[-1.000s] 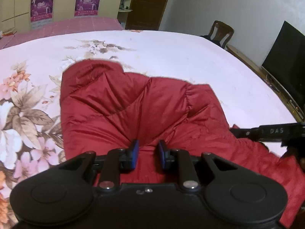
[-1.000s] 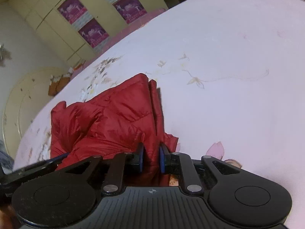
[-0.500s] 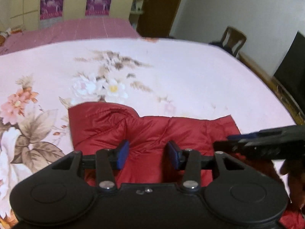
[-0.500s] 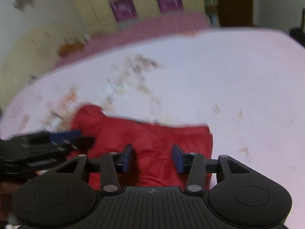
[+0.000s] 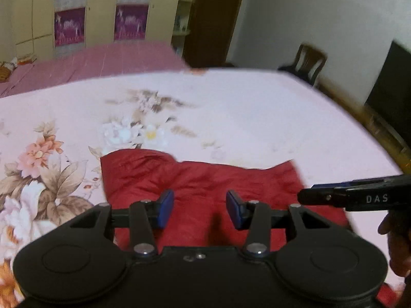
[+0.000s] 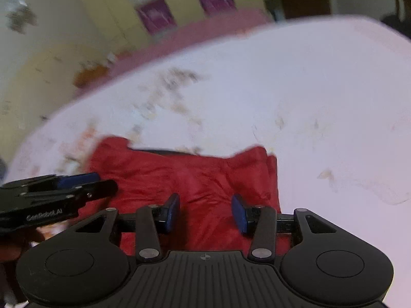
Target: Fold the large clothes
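Red and quilted, one puffer jacket (image 5: pixel 205 187) lies folded into a rough rectangle on the pink floral bedsheet (image 5: pixel 244 118), at the near part of the bed just ahead of both tools. Two grippers are in play. From its own camera, the left gripper (image 5: pixel 199 211) hangs above the jacket with its two blue pads (image 5: pixel 164 209) spread apart; red fabric shows through the gap, but neither pad presses on it. Its jaws have just been opening and grip nothing. From its own camera, the right gripper (image 6: pixel 205 213) stands the same way over the jacket's right half (image 6: pixel 205 179), two blue pads parted, jaws just opened, nothing pinched between them. Each gripper also shows side-on in the other's view: the right one reaches in from the right edge of the left view, the left one from the left edge of the right view. A hand (image 5: pixel 397 246) shows dimly below the right tool. Beyond the bed stand one wooden chair (image 5: pixel 309 61), one dark screen (image 5: pixel 393 89) and a yellow wardrobe (image 5: pixel 100 12) with purple panels, at least four in view.
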`<action>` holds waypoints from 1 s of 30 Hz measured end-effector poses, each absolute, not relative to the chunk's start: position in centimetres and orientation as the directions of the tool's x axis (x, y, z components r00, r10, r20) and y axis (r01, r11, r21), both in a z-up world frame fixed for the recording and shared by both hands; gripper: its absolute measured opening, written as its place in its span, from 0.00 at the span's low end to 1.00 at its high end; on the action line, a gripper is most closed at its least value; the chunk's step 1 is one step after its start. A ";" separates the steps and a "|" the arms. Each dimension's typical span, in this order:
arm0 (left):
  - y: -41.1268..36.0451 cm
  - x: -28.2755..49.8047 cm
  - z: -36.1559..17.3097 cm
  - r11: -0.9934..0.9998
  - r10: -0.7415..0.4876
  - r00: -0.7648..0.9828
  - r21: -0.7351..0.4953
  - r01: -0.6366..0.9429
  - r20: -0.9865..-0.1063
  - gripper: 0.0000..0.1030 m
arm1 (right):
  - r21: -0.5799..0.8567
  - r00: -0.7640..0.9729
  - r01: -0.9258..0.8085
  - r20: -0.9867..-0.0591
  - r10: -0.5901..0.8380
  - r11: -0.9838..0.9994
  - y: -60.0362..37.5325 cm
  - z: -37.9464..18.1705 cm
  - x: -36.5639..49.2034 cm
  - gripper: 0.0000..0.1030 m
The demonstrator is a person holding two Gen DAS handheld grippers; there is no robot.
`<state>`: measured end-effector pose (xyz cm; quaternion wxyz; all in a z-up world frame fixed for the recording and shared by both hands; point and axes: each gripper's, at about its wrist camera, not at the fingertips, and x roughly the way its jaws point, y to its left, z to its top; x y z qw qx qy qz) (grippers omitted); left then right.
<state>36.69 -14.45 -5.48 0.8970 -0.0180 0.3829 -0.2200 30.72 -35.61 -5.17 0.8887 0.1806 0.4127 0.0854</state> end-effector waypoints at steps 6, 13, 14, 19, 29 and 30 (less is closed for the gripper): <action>-15.8 30.7 -5.8 0.874 -0.456 0.568 -0.222 0.433 -0.685 0.39 | 0.399 0.623 -0.075 -0.697 0.355 0.914 -35.6 -4.4 25.2 0.44; -17.1 30.0 -9.1 0.900 -0.381 0.574 -0.148 0.410 -0.725 0.41 | 0.365 0.583 -0.090 -0.735 0.346 0.927 -34.6 -8.6 24.8 0.43; -17.2 29.9 -9.1 0.901 -0.376 0.573 -0.144 0.409 -0.729 0.41 | 0.365 0.581 -0.090 -0.736 0.346 0.927 -34.5 -8.8 24.8 0.43; -16.4 27.4 -6.2 0.899 -0.399 0.594 -0.169 0.404 -0.699 0.39 | 0.377 0.605 -0.122 -0.705 0.370 0.918 -35.1 -5.9 23.0 0.44; -15.1 19.9 -5.5 0.910 -0.391 0.606 -0.190 0.369 -0.692 0.38 | 0.401 0.573 -0.247 -0.674 0.466 0.882 -34.8 -3.1 15.4 0.43; -15.2 19.7 -5.7 0.913 -0.385 0.608 -0.189 0.362 -0.695 0.38 | 0.398 0.566 -0.246 -0.681 0.464 0.884 -34.6 -3.5 15.1 0.33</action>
